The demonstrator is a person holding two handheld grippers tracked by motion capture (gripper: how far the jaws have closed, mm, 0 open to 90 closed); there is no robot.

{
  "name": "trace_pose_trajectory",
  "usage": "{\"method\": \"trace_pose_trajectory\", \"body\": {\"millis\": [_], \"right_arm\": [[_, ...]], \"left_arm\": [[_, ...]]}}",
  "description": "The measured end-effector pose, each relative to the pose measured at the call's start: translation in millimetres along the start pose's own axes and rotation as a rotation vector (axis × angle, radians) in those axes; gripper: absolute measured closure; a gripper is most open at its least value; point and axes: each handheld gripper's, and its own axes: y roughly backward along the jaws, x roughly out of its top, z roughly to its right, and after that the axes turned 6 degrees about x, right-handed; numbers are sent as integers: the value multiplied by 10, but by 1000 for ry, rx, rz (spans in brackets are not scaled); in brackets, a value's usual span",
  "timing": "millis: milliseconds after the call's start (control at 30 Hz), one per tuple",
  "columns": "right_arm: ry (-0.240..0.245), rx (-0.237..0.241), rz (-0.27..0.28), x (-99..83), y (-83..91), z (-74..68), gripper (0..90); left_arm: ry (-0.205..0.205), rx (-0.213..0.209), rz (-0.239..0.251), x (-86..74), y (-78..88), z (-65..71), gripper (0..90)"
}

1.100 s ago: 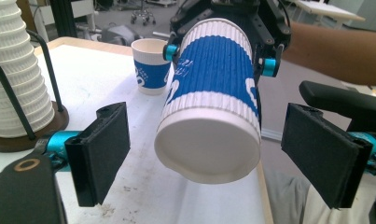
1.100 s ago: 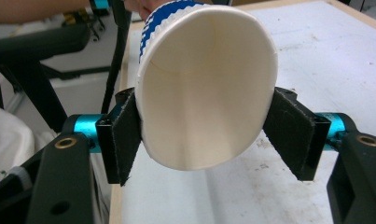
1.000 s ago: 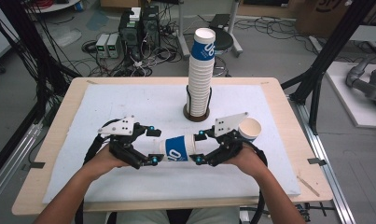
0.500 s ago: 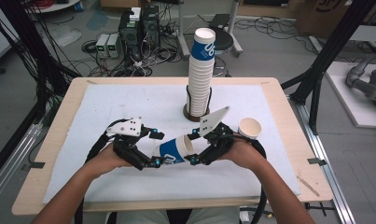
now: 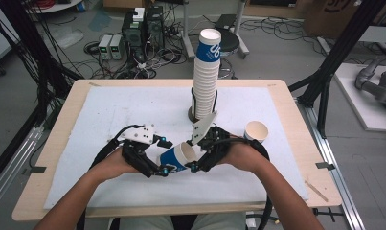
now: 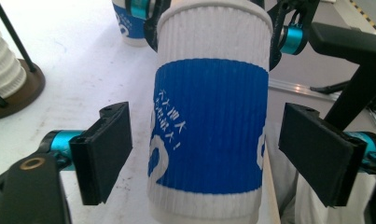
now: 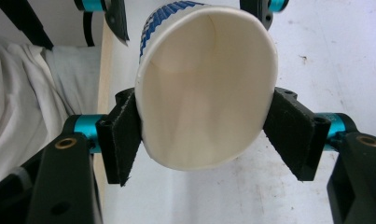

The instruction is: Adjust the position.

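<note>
A blue-and-white ribbed paper cup (image 5: 177, 157) is shown lifted on its side in front of the tall cup stack (image 5: 206, 76), which is taken here as the landmark. The cup is clenched near its rim by the right gripper (image 5: 198, 152), whose pads (image 7: 121, 140) press the mouth slightly out of round in the right gripper view; the interior that is visible is bare and dry. The left gripper (image 5: 158, 155) is placed around the base end of the same cup, and its jaws have just been closing, yet in the left gripper view a gap is seen between each pad (image 6: 104, 151) and the ribbed wall (image 6: 209, 126) — nothing is grasped on that side so far. The arrangement is judged to be a hand-over or a two-handed steadying, the cup being kept level so that the second grip can be taken on its narrow end. The stack is held upright by a round brown base with thin black guide rods (image 6: 10, 86). A second single cup (image 5: 256, 131) is set upright on the white mat (image 5: 109, 110) to the right of the stack and nearer the person; its open mouth looks empty.
</note>
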Motion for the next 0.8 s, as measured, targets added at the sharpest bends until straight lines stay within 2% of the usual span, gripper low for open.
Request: {"method": "trace_pose_trajectory", "body": {"millis": [67, 400, 433, 500, 800], "right_arm": [[6, 2, -12, 24, -10, -2, 310], [23, 9, -80, 77, -67, -4, 310], [36, 6, -80, 84, -74, 2, 310], [18, 13, -97, 93, -74, -16, 310], [35, 13, -139, 132, -108, -32, 310]], "left_arm": [[-8, -4, -28, -5, -22, -4, 197], [-7, -26, -80, 21, -107, -11, 224], [-9, -27, -85, 23, -112, -14, 226], [-5, -28, -94, 24, -130, -16, 235], [-20, -49, -138, 19, -187, -9, 301]]}}
